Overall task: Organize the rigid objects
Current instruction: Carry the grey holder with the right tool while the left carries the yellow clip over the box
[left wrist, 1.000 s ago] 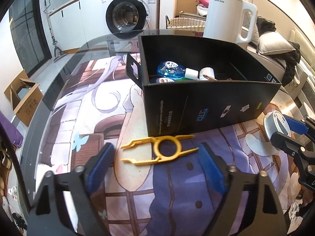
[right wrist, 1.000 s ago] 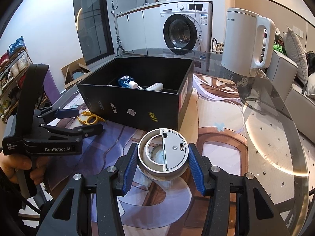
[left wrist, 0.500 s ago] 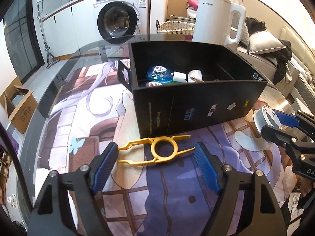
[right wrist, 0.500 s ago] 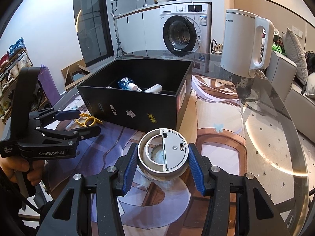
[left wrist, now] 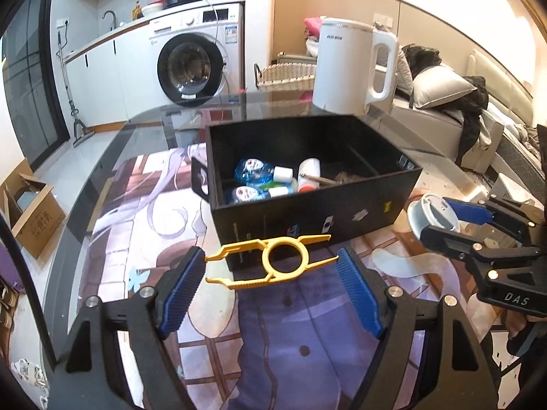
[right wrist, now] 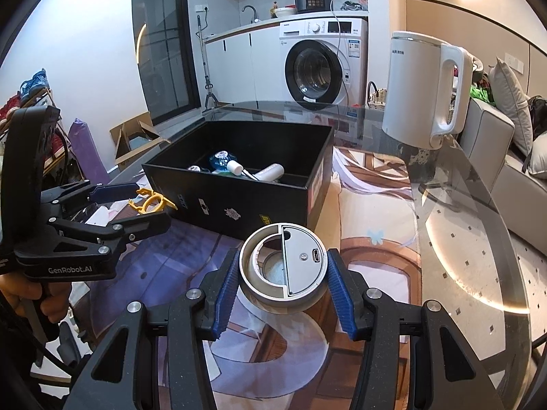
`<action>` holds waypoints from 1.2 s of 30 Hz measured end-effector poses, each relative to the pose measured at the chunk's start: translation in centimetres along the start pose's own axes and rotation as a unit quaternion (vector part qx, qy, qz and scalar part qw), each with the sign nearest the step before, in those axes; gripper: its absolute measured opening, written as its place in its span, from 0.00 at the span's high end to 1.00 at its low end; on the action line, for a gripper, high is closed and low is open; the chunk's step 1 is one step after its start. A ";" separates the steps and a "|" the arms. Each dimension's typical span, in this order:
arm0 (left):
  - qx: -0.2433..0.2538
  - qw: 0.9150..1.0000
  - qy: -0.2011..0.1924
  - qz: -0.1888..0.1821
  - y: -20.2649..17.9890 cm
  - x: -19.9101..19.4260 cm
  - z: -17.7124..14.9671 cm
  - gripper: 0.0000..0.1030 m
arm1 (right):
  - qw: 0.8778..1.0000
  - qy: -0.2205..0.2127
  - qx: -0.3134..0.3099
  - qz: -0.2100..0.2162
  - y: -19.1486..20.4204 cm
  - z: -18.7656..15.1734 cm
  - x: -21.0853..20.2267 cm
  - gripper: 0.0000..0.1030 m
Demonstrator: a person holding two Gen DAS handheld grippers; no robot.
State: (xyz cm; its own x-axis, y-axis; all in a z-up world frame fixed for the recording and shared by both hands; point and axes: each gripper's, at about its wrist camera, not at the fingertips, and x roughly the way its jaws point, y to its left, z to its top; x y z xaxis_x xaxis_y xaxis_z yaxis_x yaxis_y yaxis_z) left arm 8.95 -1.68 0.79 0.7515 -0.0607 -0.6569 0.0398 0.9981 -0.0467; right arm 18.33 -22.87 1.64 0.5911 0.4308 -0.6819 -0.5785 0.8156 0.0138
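Since a second ago the left gripper has risen with the yellow plastic tool, so the black box's contents show more fully and the tool now overlaps the box's front wall in the left wrist view. There, the yellow plastic tool, a ring with prongs at each end, spans the gap between the blue pads; its tips reach both pads and it looks clamped between them, above the illustrated mat. Inside the box lie blue bottles and a white tube. A white kettle stands behind the box. At the right edge the right gripper is clamped on a round grey device.

In the right wrist view the right gripper pinches the round grey device from both sides, near the box's front corner. The left gripper appears at the left, the yellow tool between its fingers, a hand on its handle.
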 end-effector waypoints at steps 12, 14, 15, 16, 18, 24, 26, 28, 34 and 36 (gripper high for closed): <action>-0.005 0.998 -0.059 -0.007 0.3 -2.4 0.9 0.23 | 1.000 -0.017 -0.009 0.001 0.4 0.4 -0.6 0.51; -0.006 0.998 -0.065 -0.006 0.4 -2.7 1.1 0.23 | 1.000 -0.020 -0.015 -0.004 0.6 0.4 -0.9 0.51; -0.007 0.998 -0.070 -0.005 0.5 -2.8 1.2 0.23 | 1.000 -0.022 -0.016 -0.003 0.7 0.4 -1.0 0.51; -0.008 0.997 -0.073 -0.005 0.5 -2.9 1.3 0.23 | 1.000 -0.024 -0.017 -0.002 0.8 0.5 -1.1 0.51; -0.011 0.997 -0.076 -0.005 0.7 -3.1 1.3 0.23 | 0.999 -0.028 -0.021 0.000 1.0 0.5 -1.3 0.51; -0.007 0.996 -0.085 -0.002 0.4 -3.4 1.4 0.23 | 0.999 -0.040 -0.027 0.005 1.4 0.7 -1.8 0.51; -0.004 0.996 -0.089 -0.001 0.2 -3.5 1.5 0.23 | 0.999 -0.043 -0.028 0.007 1.4 0.7 -1.9 0.51; -0.006 0.996 -0.091 -0.003 0.3 -3.6 1.5 0.23 | 0.999 -0.042 -0.029 0.011 1.5 0.8 -1.9 0.51; -0.006 0.995 -0.097 0.001 0.2 -3.8 1.5 0.23 | 0.998 -0.052 -0.032 0.011 1.7 1.1 -2.5 0.51; -0.007 0.995 -0.099 0.001 0.1 -3.9 1.6 0.23 | 0.998 -0.055 -0.033 0.011 1.7 1.2 -2.6 0.51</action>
State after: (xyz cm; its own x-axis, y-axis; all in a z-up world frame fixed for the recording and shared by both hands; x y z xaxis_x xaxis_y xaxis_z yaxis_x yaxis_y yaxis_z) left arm 7.08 -1.29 4.49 0.8664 -0.0537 -0.4965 0.0297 0.9980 -0.0561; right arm 16.44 -22.15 4.34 0.6345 0.4909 -0.5970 -0.6255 0.7799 -0.0234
